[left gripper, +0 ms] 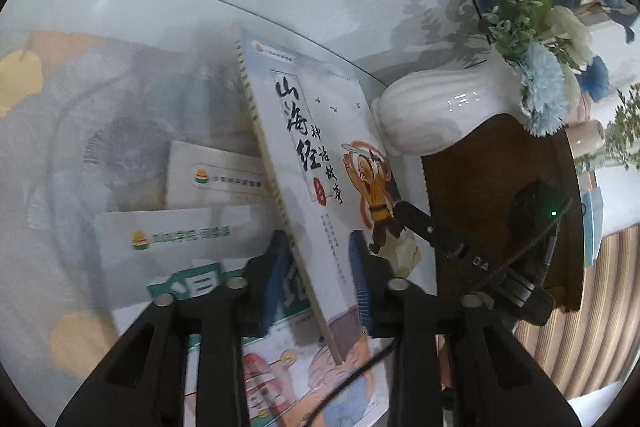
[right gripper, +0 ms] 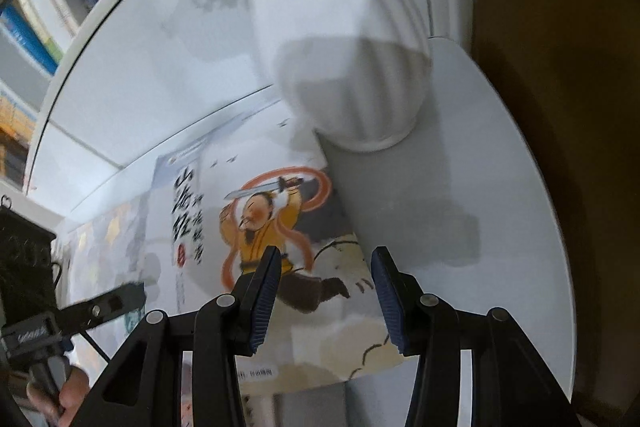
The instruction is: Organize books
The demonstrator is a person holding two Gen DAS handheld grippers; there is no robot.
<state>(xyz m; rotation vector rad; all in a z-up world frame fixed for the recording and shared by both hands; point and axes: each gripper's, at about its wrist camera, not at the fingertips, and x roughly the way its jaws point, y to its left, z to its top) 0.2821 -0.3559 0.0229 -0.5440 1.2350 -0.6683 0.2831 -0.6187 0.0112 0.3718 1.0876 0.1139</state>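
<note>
A thin book with a white cover (left gripper: 320, 147), bearing black calligraphy and a sword-swinging figure in yellow, stands tilted on its edge above other books. My left gripper (left gripper: 318, 247) is shut on its lower part, one blue pad on each side near the spine edge. In the right wrist view the same book's cover (right gripper: 256, 227) faces the camera. My right gripper (right gripper: 326, 255) hovers open in front of that cover, near its right edge, gripping nothing. One of its black fingers (left gripper: 416, 223) shows against the cover in the left wrist view.
Under the lifted book lie white booklets with a green-orange logo (left gripper: 180, 239), a green book (left gripper: 192, 283) and a picture book (left gripper: 304, 379). A white ribbed vase (left gripper: 436, 111) of blue flowers stands close by on the round white table (right gripper: 500, 187). A dark wooden chair back (left gripper: 492, 195) is at the right.
</note>
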